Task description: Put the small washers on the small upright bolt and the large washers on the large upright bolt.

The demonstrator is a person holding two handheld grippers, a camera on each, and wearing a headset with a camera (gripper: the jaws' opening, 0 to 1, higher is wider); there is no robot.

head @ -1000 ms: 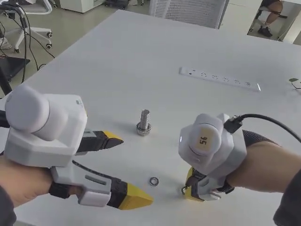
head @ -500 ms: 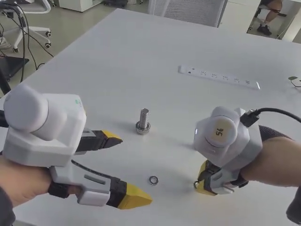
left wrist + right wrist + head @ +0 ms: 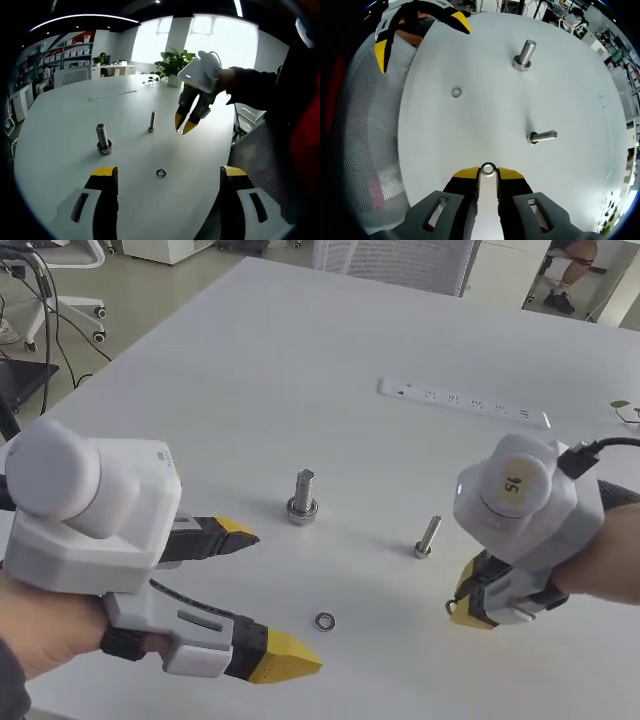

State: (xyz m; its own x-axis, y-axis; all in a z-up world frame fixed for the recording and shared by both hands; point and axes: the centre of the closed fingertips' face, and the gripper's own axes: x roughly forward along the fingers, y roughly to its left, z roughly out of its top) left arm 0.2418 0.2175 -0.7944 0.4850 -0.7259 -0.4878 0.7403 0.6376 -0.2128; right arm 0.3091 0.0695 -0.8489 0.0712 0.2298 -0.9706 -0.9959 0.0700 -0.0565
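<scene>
Pointing steeply down at the table (image 3: 300, 360), the right hand-held gripper (image 3: 458, 608) hangs to the right of the large upright bolt (image 3: 303, 498) and nearer the person than it. The wrist is bent so that the rounded white body faces up toward the headset. Its yellow-tipped jaws are closed on a small washer (image 3: 489, 169), pinched by its edge right at the tips. In the left gripper view the tips seem to be clear of the table.

The left hand-held gripper (image 3: 272, 598) lies low and nearly level on the left of the large upright bolt, aimed across the table toward the right one. Its jaws stand wide apart with nothing between them, and the hand wraps its grip from below.

The large upright bolt stands on the table with a wider ring at its foot. Whether that ring is the bolt's head or a washer cannot be told. The small upright bolt (image 3: 427, 537) stands on its head to the right of the large upright bolt and slightly nearer the person, between it and the right hand-held gripper. A loose washer (image 3: 324, 621) lies flat on the table nearer the person than the large upright bolt, just off the tip of the left hand-held gripper's near jaw. Beyond the large upright bolt, well apart from it, a white power strip (image 3: 465, 403) lies on the table.
</scene>
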